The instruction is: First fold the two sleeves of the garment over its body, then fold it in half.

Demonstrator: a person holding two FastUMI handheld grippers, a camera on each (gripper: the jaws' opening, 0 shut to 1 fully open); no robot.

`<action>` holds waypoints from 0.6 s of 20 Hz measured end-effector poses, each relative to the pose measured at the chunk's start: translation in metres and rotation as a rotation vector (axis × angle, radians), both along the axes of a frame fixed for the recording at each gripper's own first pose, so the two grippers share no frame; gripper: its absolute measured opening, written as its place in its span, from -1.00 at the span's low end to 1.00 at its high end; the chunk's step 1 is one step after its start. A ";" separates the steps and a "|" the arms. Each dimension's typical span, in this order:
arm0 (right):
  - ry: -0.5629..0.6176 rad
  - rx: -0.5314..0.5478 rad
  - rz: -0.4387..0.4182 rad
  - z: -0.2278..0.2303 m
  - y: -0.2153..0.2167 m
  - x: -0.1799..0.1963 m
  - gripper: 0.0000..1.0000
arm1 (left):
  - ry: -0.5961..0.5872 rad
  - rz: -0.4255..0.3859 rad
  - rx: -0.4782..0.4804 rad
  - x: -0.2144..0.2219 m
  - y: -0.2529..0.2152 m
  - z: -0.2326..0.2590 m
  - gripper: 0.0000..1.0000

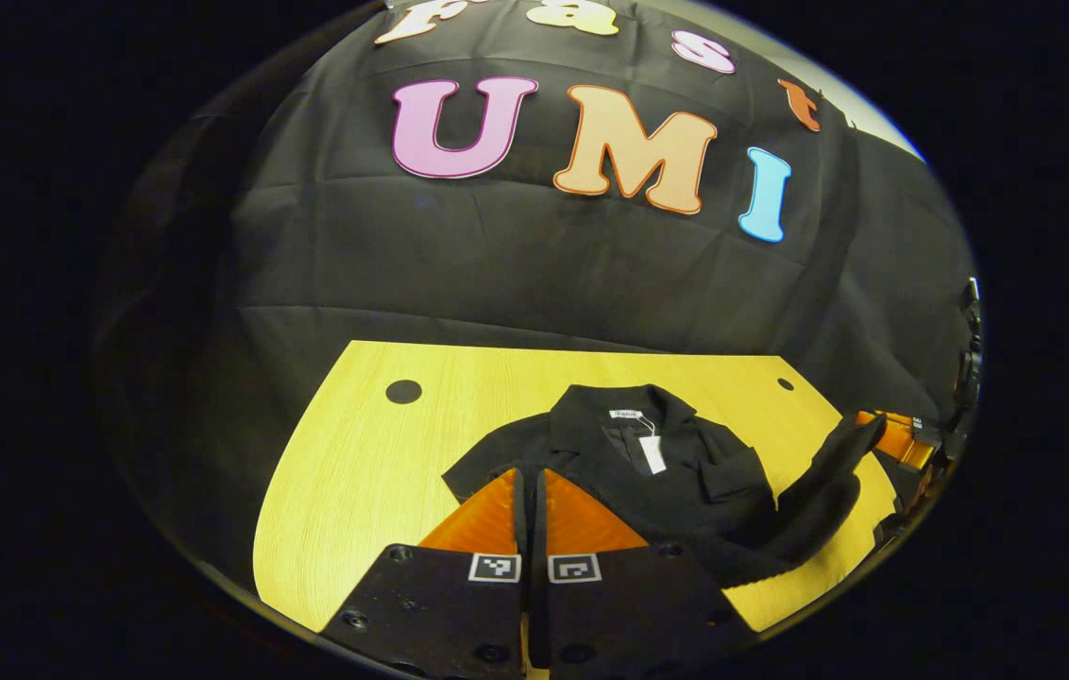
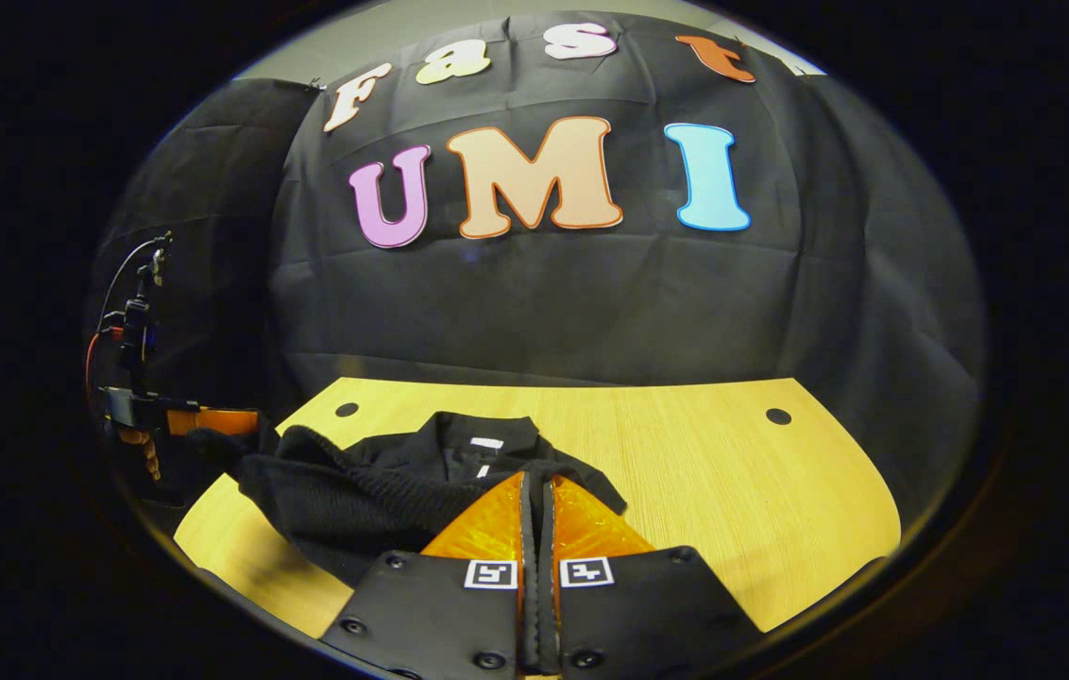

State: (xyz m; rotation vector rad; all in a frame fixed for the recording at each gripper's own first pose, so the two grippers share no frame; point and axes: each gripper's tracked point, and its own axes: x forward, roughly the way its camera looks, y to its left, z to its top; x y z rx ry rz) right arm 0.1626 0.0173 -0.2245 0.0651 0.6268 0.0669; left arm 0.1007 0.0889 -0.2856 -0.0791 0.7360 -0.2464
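Note:
A black garment (image 1: 648,472) lies on the yellow table (image 1: 355,472), collar at the far side, with a white tag (image 1: 653,453) showing inside the neck. My left gripper (image 1: 530,475) is shut, its tips at the garment's near edge. A ribbed band of the cloth rises to the right, up to my right gripper (image 1: 889,436). In the right gripper view, my right gripper (image 2: 535,480) is shut at the garment (image 2: 374,491). From there the ribbed cloth stretches left to my left gripper (image 2: 213,420), which a hand (image 2: 143,453) holds.
The table (image 2: 733,491) has bare wood to the right of the garment and round dark holes (image 2: 778,416) near its far corners. Another hole (image 1: 403,391) lies far left. Black cloth walls close in behind and beside the table.

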 end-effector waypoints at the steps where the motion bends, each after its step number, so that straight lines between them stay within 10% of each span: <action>1: 0.001 -0.001 -0.013 -0.002 -0.001 0.008 -0.96 | 0.006 -0.004 -0.003 0.007 0.001 -0.004 -1.00; 6: 0.036 -0.017 -0.097 -0.018 -0.012 0.045 -0.89 | -0.012 0.039 0.065 0.049 0.021 -0.028 -1.00; 9: -0.040 -0.036 -0.169 -0.002 -0.018 0.059 0.97 | -0.091 0.066 0.114 0.068 0.030 -0.019 0.79; 12: -0.126 -0.070 -0.184 0.019 -0.017 0.057 0.96 | -0.172 0.065 0.088 0.068 0.025 0.011 0.90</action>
